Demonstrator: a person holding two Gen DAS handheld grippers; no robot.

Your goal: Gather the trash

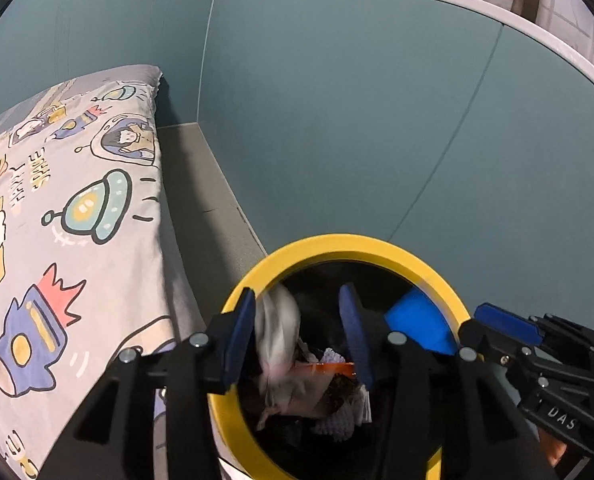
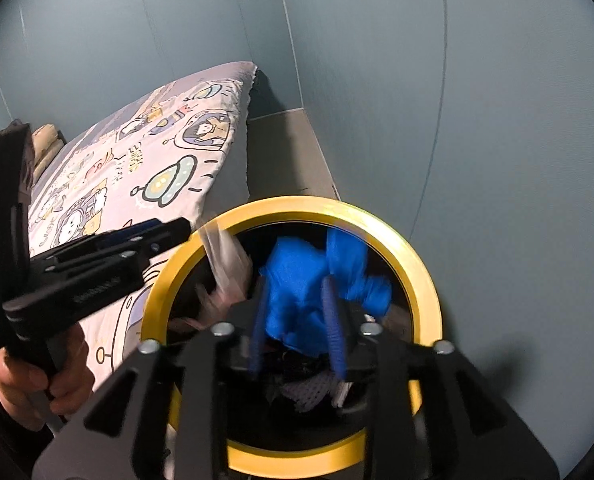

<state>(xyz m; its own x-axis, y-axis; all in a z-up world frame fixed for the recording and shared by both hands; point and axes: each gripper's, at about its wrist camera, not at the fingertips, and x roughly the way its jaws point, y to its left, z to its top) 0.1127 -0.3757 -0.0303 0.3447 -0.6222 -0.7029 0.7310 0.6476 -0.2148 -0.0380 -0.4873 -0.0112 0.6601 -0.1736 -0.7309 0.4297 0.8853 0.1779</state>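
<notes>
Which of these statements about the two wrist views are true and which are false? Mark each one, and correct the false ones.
1. The bin's rim is yellow. True.
2. The blue crumpled item lies on the bed. False: it sits between the right gripper's jaws, above the bin's opening.
3. The left gripper's jaws stand apart, with a blurred white item at the bin's mouth beside one of them. True.
4. The bin holds nothing. False: crumpled trash lies inside it.
5. The bedcover is plain white. False: it carries cartoon prints.
</notes>
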